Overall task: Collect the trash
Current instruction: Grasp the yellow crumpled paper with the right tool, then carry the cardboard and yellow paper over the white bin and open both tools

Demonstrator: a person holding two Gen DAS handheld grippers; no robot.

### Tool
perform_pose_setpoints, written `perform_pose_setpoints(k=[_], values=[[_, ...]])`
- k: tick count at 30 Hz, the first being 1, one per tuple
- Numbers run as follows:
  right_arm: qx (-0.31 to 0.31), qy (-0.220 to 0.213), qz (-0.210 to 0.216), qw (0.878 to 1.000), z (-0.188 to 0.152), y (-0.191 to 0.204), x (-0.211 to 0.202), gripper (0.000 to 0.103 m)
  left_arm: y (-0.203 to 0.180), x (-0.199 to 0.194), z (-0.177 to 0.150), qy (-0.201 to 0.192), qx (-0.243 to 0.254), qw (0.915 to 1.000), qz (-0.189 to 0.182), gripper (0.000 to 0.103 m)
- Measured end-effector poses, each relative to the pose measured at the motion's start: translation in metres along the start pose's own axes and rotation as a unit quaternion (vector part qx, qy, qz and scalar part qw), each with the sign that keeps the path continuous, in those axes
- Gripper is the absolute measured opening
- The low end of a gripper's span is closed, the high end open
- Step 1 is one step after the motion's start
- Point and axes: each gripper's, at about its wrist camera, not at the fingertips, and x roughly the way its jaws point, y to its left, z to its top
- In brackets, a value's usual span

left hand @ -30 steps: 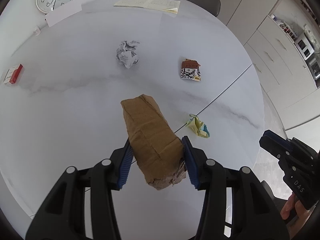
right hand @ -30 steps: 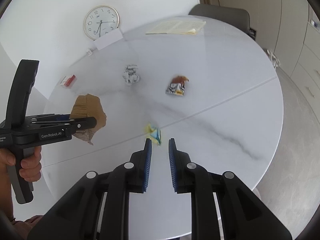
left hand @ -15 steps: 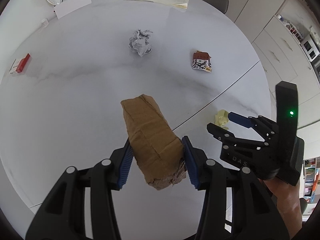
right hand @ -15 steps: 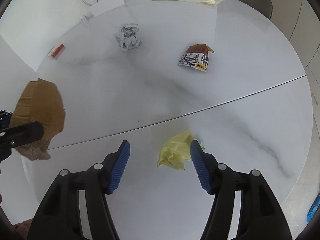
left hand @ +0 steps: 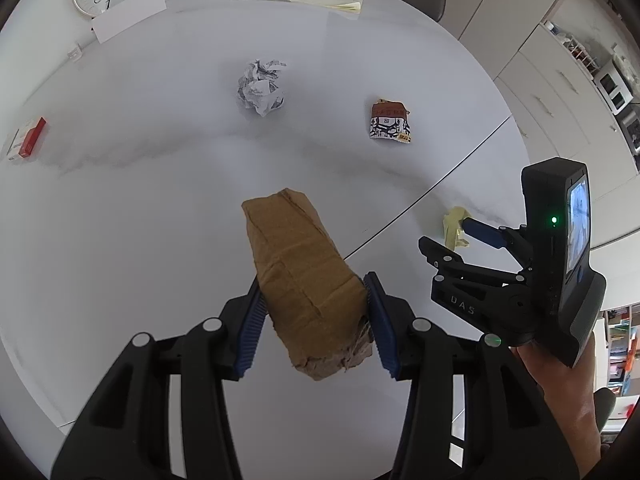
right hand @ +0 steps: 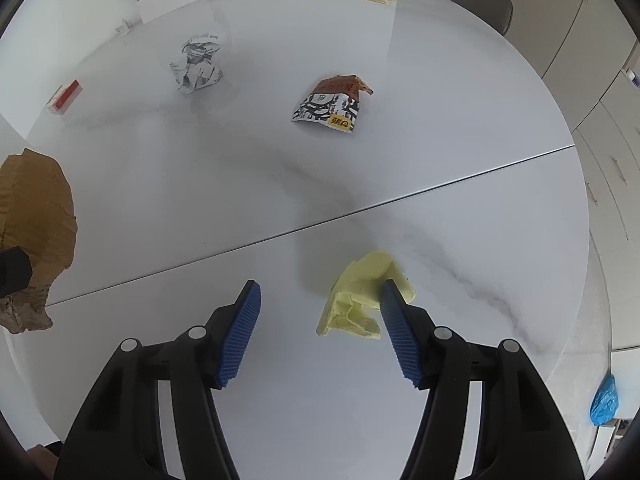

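White marble round table [right hand: 440, 128], pale cabinets [left hand: 560, 92] behind. Left gripper [left hand: 314, 320] clamps brown paper bag [left hand: 304, 280]; right gripper [right hand: 320, 332] spread wide around crumpled yellow paper [right hand: 356, 296].

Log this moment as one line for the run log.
left gripper: shut on brown paper bag | right gripper: open around yellow wrapper | table

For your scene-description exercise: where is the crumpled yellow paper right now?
In the right wrist view, the yellow paper lies on the white table, between the open right gripper fingers, against its right finger, just nearside of the table's seam.
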Motion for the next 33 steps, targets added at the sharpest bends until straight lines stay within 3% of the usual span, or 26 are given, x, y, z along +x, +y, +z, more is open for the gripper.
perform_pose_setpoints(k=[6, 10, 13, 17, 22, 27, 33], values=[[0.003, -0.002, -0.01, 1.0, 0.001, -0.014, -0.002, 0.028, -0.003, 0.0, 0.002, -0.001, 0.005, 1.0, 0.0, 0.047], [0.016, -0.004, -0.006, 1.0, -0.002, -0.027, -0.003, 0.022, -0.004, -0.001, 0.002, -0.001, 0.005, 1.0, 0.0, 0.047], [0.048, -0.012, 0.024, 0.998, -0.007, -0.041, -0.01, 0.014, -0.005, -0.001, 0.003, -0.001, 0.006, 1.0, 0.0, 0.047], [0.107, -0.03, 0.08, 0.991, -0.017, -0.065, -0.027, 0.013, -0.009, -0.001, 0.003, 0.0, 0.011, 0.9999, 0.0, 0.047], [0.136, -0.057, 0.1, 0.984, -0.035, -0.082, -0.056, 0.013, -0.02, -0.001, 0.002, 0.0, 0.022, 0.9998, -0.002, 0.047], [0.144, -0.078, 0.093, 0.982, -0.066, -0.096, -0.098, 0.013, -0.042, -0.006, 0.001, -0.003, 0.049, 0.9988, -0.011, 0.047], [0.177, -0.065, 0.048, 0.981, -0.147, -0.124, -0.138, 0.013, -0.088, -0.011, -0.007, -0.001, 0.087, 0.9954, -0.038, 0.047]])
